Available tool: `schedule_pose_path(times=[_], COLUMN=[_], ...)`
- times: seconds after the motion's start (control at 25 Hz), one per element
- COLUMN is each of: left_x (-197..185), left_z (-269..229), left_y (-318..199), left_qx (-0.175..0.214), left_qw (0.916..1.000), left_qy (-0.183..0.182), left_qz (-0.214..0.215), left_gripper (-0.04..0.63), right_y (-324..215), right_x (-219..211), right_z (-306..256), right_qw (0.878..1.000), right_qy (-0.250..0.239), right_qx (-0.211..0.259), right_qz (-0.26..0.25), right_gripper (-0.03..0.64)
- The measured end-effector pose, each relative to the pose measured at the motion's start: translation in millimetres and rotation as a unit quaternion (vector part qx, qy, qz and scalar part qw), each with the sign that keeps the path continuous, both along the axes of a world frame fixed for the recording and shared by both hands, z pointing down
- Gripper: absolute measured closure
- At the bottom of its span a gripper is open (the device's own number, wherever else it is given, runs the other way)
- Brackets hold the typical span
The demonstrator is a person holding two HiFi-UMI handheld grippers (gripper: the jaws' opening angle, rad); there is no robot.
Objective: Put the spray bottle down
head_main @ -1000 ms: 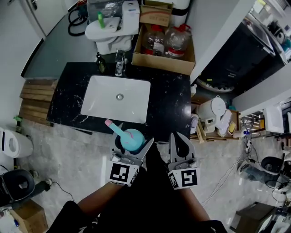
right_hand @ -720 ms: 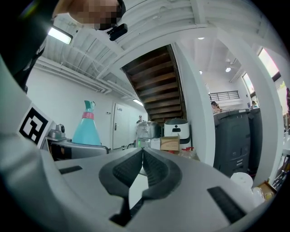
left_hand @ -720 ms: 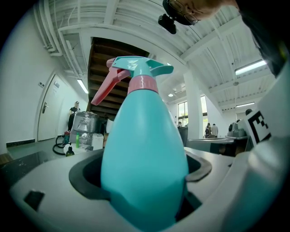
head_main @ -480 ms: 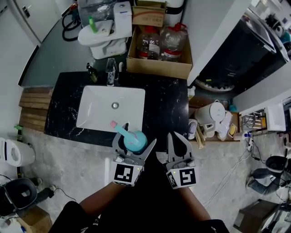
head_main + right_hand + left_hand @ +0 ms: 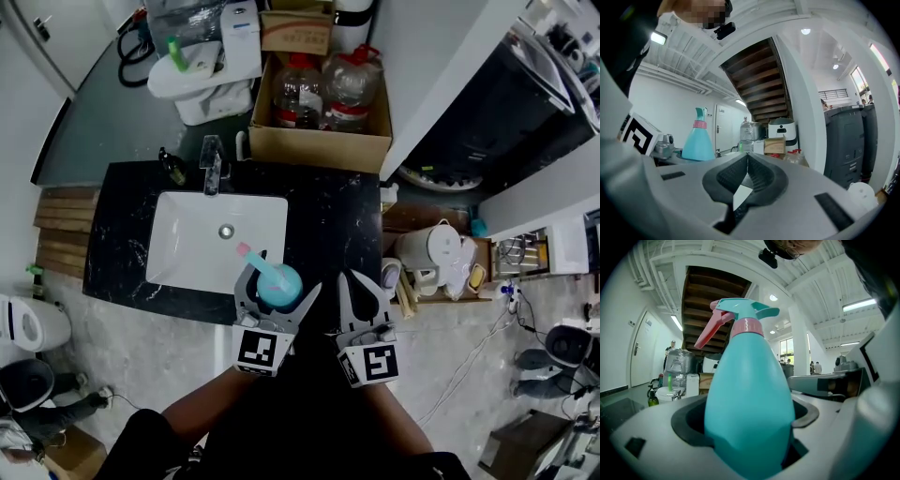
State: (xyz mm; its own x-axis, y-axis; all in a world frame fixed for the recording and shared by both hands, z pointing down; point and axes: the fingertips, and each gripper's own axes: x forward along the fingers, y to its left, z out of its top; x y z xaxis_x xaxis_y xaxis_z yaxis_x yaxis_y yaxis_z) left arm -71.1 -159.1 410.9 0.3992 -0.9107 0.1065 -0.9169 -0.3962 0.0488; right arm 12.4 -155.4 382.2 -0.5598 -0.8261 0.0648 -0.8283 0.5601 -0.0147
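Spray bottle (image 5: 749, 394) between left hand-held gripper (image 5: 276, 293) jaws

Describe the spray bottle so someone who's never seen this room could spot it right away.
Find the black marble counter with the white sink. Over its near edge, by the sink's corner, the left claw grips the spray bottle. It is the only teal thing there, pear-shaped with a pink collar and trigger, unlike the small dark bottle by the tap.

Grey dark-padded fingers (image 5: 242, 298), black-and-white marker cubes (image 5: 259, 349), black clothing (image 5: 309, 422)
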Motion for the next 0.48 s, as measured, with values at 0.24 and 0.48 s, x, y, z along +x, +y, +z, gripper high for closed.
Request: schedule_pose_path(times=[0.24,0.48], left_x=[7,16], left_z=[16,31], left_y=[-41,-87], left_qx=[-0.013,-0.012], left_qw=[0.9993,0.9989], left_qy=[-0.035,-0.045], left_qz=[0.003,-0.002], left_gripper=[0.127,0.127], right_y=[-39,-78], right_x=[15,35], right_z=[8,18], right_qw=[1.0,1.0], right_qy=[0.002,0.0], right_qx=[-0.006,-0.015], right_qz=[0.013,0.026], right_gripper=[0.6,0.601])
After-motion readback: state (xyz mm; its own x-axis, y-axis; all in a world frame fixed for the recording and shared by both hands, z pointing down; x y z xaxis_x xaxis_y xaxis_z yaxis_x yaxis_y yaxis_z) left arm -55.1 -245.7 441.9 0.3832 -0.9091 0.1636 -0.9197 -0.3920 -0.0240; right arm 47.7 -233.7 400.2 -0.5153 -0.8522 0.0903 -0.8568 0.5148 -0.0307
